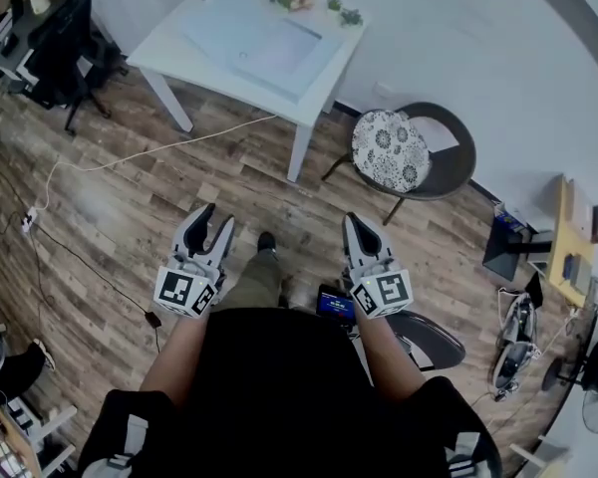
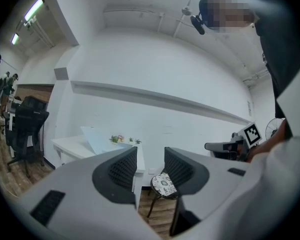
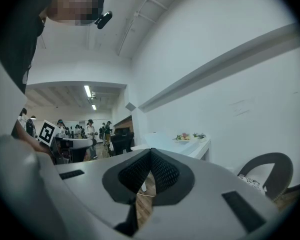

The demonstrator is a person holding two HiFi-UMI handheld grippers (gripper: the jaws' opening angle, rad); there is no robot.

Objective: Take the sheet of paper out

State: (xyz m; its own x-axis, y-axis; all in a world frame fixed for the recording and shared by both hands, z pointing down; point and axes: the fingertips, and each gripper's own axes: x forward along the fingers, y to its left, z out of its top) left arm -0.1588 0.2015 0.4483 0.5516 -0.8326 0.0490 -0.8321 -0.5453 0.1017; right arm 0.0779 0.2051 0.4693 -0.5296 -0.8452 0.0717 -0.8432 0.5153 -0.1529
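Across the room on the counter (image 1: 175,40), the sheet (image 1: 279,53) seemingly lay untouched. Left tongs (image 1: 217,217) stood spread and empty, right tongs (image 1: 354,222) pressed together, both well apart from it; nothing yet begun.

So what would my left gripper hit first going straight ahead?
Likely the near corner of the white table, though the cushioned chair sits beside that line; depth is unclear. Nothing nearer faces the left gripper.
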